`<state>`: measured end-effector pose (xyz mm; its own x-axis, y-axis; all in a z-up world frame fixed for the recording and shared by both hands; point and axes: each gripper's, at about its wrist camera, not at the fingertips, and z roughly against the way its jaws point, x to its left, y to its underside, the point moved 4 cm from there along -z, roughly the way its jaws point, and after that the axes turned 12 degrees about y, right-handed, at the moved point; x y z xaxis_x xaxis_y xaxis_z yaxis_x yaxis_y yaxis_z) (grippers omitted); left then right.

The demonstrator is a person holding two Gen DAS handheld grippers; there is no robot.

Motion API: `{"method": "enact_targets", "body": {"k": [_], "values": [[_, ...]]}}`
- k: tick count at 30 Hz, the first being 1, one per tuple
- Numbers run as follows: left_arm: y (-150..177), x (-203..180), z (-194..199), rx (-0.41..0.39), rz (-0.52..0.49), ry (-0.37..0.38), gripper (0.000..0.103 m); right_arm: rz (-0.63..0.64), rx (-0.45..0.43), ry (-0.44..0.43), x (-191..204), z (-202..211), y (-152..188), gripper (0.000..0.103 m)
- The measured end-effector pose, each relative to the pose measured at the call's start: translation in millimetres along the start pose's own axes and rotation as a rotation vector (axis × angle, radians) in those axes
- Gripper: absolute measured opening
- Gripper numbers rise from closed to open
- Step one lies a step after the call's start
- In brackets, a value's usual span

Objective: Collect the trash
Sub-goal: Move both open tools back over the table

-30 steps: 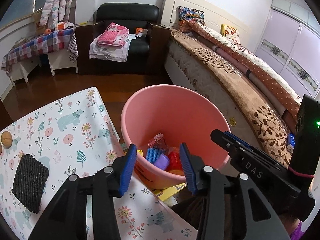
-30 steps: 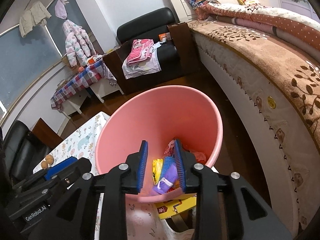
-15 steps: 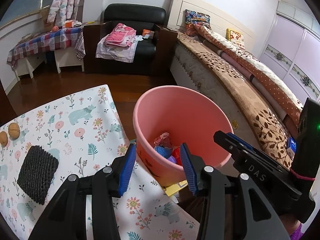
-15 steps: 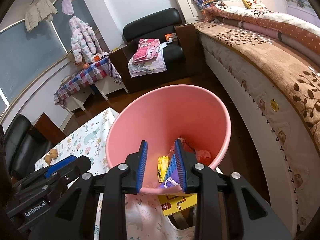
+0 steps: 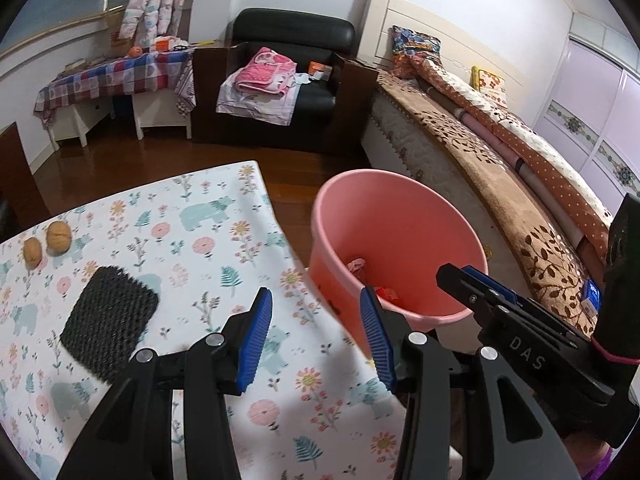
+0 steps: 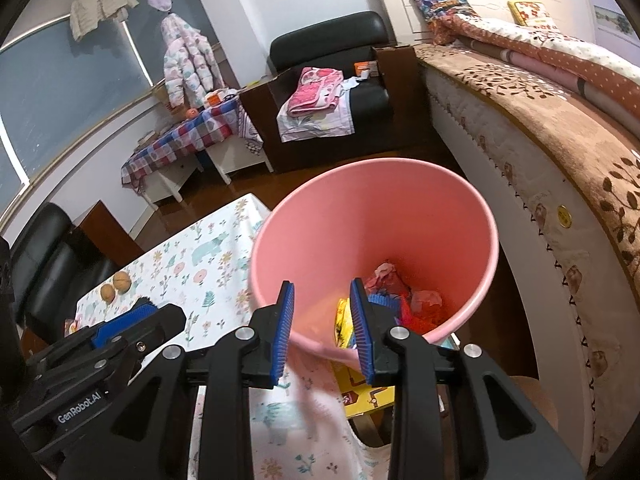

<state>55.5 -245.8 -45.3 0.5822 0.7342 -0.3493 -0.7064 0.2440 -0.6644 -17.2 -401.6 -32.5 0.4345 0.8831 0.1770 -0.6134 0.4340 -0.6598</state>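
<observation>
A pink bucket [image 5: 392, 216] stands on the floor by the table's right edge, holding several scraps of trash [image 6: 400, 296]; it also shows in the right wrist view [image 6: 360, 208]. My left gripper [image 5: 316, 332] is open and empty above the table edge, just left of the bucket. My right gripper [image 6: 322, 328] is open and empty over the bucket's near rim. A black mesh pad [image 5: 108, 312] and two walnuts [image 5: 58, 234] lie on the floral tablecloth [image 5: 208, 248].
A bed [image 5: 500, 152] runs along the right. A black armchair [image 5: 292, 80] with pink clothes stands behind, beside a checked side table [image 5: 116, 76]. A yellow box [image 6: 364, 392] lies under the bucket.
Both grippers have pulled back and leftward from the bucket; the left view now shows more table, with the pad and walnuts. The right jaws have opened wider.
</observation>
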Motion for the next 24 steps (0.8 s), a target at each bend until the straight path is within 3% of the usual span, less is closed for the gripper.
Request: {"method": "enact_targets", "body": {"k": [8,11,24], "values": [[13.4,23.1,21.9,-0.02,0.02,-0.055,0.045,0.068,0.028,-0.041,30.3,5.0,13.8,0.03],[21.0,39.0,34.6,-0.03,0.039,-0.083,0.045,0.094,0.045,-0.065,43.1,5.2,21.2,0.039],[52.5,114.7,85.4,-0.073,0.118,-0.25,0.045,0.194,0.083,-0.097,86.0,4.3,42.1,0.039]]}}
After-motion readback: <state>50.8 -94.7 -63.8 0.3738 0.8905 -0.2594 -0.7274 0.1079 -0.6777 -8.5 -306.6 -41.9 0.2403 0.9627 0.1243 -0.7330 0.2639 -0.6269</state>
